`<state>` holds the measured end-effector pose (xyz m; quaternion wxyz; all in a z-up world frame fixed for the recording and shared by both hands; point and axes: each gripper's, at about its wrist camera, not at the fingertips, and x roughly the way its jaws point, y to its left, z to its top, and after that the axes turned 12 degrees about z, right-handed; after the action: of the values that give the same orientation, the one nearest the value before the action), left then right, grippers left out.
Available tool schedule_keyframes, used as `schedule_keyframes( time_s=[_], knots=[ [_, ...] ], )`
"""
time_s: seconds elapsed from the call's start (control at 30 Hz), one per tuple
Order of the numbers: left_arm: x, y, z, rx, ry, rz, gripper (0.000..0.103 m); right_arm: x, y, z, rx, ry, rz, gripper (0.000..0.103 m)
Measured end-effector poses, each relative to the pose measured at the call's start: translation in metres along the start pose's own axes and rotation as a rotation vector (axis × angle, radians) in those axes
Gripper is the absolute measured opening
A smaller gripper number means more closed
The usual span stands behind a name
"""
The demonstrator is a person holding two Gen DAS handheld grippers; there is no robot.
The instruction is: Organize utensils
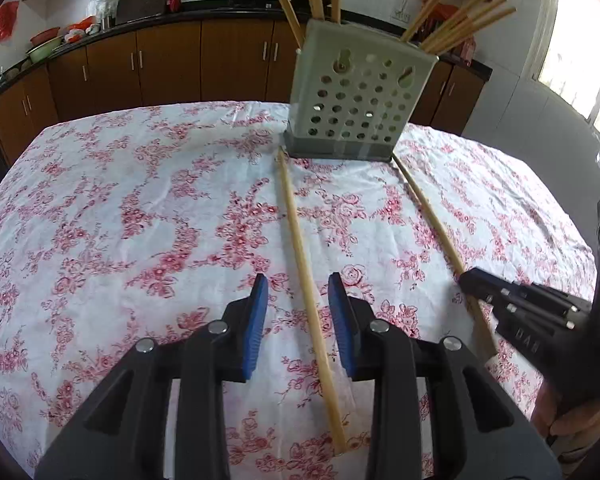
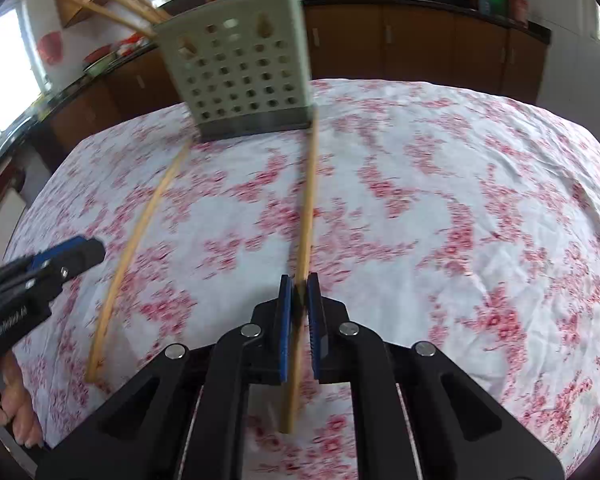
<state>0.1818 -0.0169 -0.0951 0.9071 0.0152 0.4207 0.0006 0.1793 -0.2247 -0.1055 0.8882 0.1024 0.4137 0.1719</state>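
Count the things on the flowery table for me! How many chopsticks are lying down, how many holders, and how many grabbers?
Chopsticks lying on the cloth: 2, the left chopstick and the right chopstick.
Chopstick holder: 1, with more chopsticks standing in it.
Grippers: 2, the left gripper and the right gripper.
Total: 5.

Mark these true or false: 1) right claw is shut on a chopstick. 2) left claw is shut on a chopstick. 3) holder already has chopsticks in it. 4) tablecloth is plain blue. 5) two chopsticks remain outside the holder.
1) True: the right claw pinches the right chopstick.
2) False: the left claw is open, with the left chopstick lying between its fingers.
3) True: the holder has several chopsticks standing in it.
4) False: the tablecloth is white with red flowers.
5) True: both point toward the holder's base.
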Motion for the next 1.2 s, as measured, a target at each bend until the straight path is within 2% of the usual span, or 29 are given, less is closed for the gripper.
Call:
schedule_keyframes(
  time_s=[0.07,0.2,0.37,0.5,0.7,1.2],
  knots=[
    [0.003,-0.008,0.005,0.015,0.01,0.01,0.029,0.0,-0.008,0.003,0.037,-0.009,-0.003,0.008],
    [0.018,-0.019,0.003,0.047,0.054,0.041,0.009,-0.004,-0.017,0.002,0.051,-0.016,-0.013,0.008],
    [0.028,-0.003,0.01,0.011,0.062,0.078,0.008,-0.008,-0.025,0.003,0.052,-0.024,-0.023,0.008],
    [0.041,0.029,0.023,-0.032,0.062,0.149,0.008,-0.003,-0.031,0.011,0.044,-0.028,-0.044,0.008],
    [0.058,0.052,0.041,-0.055,0.051,0.19,0.01,0.01,-0.036,0.025,0.014,-0.035,-0.077,0.008],
    [0.064,0.06,0.045,-0.082,0.037,0.171,0.01,0.014,-0.037,0.028,0.008,-0.035,-0.095,0.009]
  ],
)
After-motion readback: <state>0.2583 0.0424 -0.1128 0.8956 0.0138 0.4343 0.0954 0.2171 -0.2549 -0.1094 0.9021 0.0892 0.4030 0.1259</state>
